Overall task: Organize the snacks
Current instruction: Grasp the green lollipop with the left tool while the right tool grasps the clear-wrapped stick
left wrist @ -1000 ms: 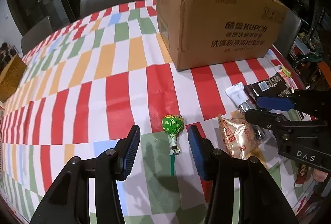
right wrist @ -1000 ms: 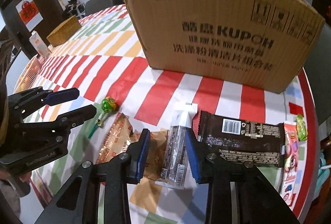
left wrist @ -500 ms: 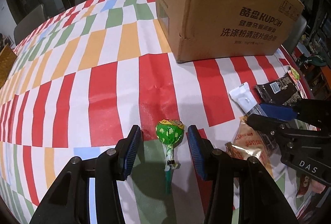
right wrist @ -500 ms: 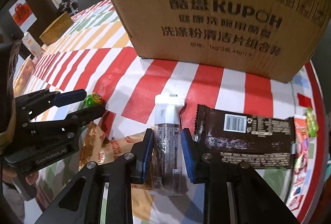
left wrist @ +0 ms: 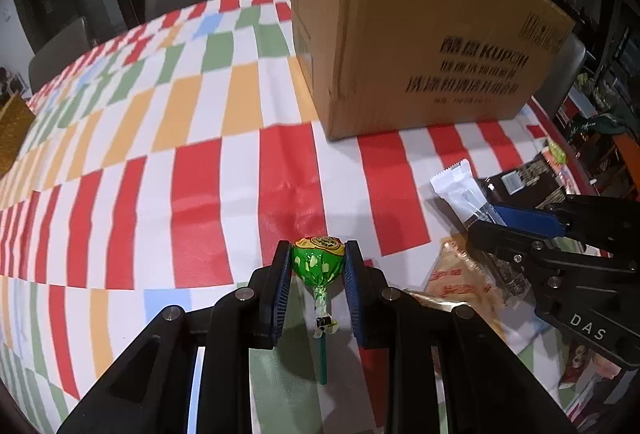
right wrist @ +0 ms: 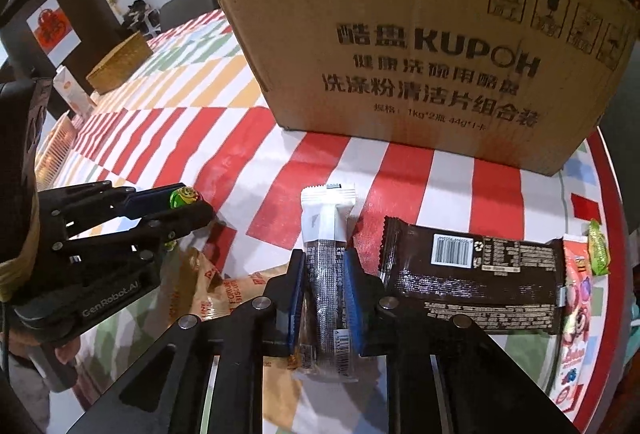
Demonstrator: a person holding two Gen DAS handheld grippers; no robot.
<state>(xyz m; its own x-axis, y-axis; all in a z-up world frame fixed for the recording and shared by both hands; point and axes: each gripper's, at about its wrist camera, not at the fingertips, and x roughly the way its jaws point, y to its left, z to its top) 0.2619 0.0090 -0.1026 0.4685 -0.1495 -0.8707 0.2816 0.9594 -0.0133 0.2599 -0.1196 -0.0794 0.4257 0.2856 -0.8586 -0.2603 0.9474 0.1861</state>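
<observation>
- Left wrist view: left gripper point(left wrist: 319, 261) closed onto the green lollipop point(left wrist: 318, 264), blue pads touching both sides of the candy head; green stick points back toward the camera, over the tablecloth point(left wrist: 200, 185).
- Lollipop sits at the near edge of the table, well apart from the cardboard box point(left wrist: 420, 45).
- Same view: right gripper point(left wrist: 486, 220) at right, over the snack pile; gold biscuit packet point(left wrist: 460, 278) lies just beside and partly under it.
- Right wrist view: right gripper point(right wrist: 326, 274) narrowed onto the white-and-black snack bar point(right wrist: 327, 254), pads pressing both long sides; the bar's white end sticks out ahead toward the box point(right wrist: 420, 45).
- Bar lies partly on top of the gold biscuit packet point(right wrist: 224, 290), just left of the dark brown wrapper point(right wrist: 472, 286).
- Dark wrapper flat on the table, barcode up; pink packet point(right wrist: 574, 326) and small green candy point(right wrist: 598, 248) at its right end near the table edge.
- Box upright behind the snacks, printed side facing the camera; can't tell from either view what's inside.
- Wicker basket point(right wrist: 120, 63) far left on the table, well apart from the snacks.
</observation>
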